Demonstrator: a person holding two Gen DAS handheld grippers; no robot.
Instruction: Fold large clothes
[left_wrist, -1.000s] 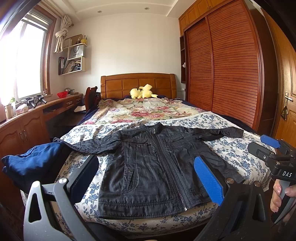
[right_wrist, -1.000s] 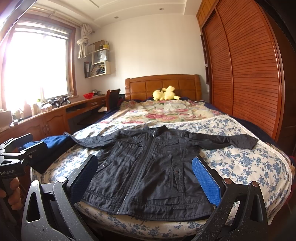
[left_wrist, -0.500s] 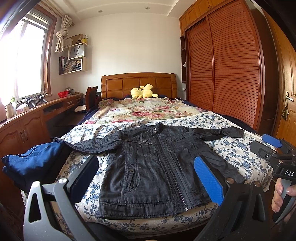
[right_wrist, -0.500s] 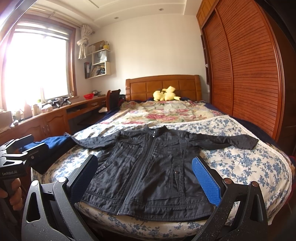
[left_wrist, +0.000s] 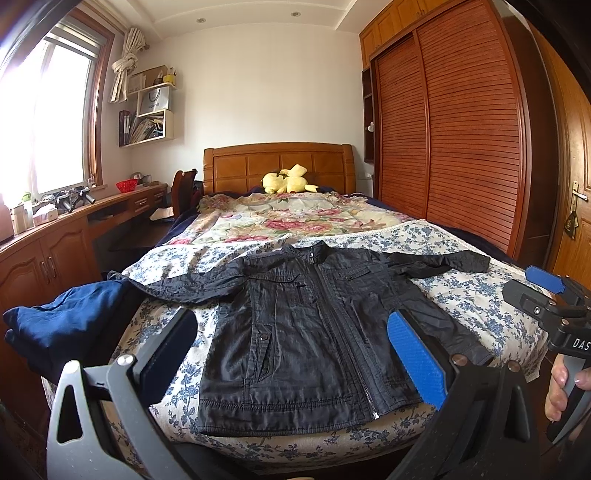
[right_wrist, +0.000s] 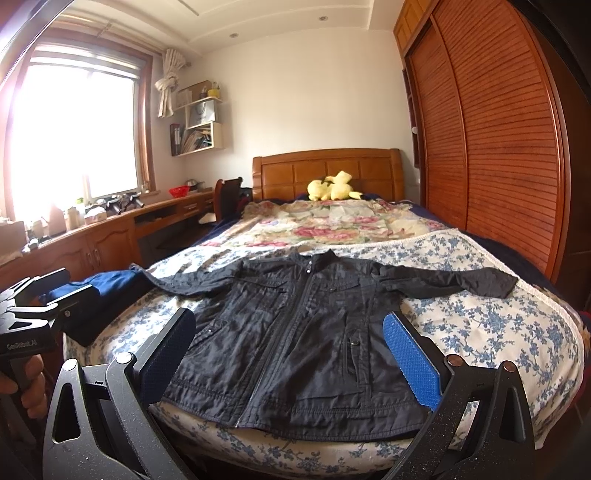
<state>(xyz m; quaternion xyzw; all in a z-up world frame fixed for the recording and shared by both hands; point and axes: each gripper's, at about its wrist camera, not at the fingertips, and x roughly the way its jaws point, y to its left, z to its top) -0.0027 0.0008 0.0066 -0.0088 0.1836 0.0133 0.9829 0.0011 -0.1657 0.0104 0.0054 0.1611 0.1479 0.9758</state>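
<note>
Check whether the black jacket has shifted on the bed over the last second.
No. The black jacket lies in the same spot against the floral bedspread, sleeves spread as before.

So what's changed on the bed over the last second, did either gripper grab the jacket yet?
No. Nothing visibly changed. The left gripper and right gripper stay open, short of the black jacket, which still lies flat and zipped on the floral bedspread, sleeves spread.

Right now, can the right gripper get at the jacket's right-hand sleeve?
Probably yes. The right gripper is open and holds nothing, and the jacket lies flat on the bed with its sleeve spread out on the bedspread, nothing on top of it or between it and the gripper.
</note>
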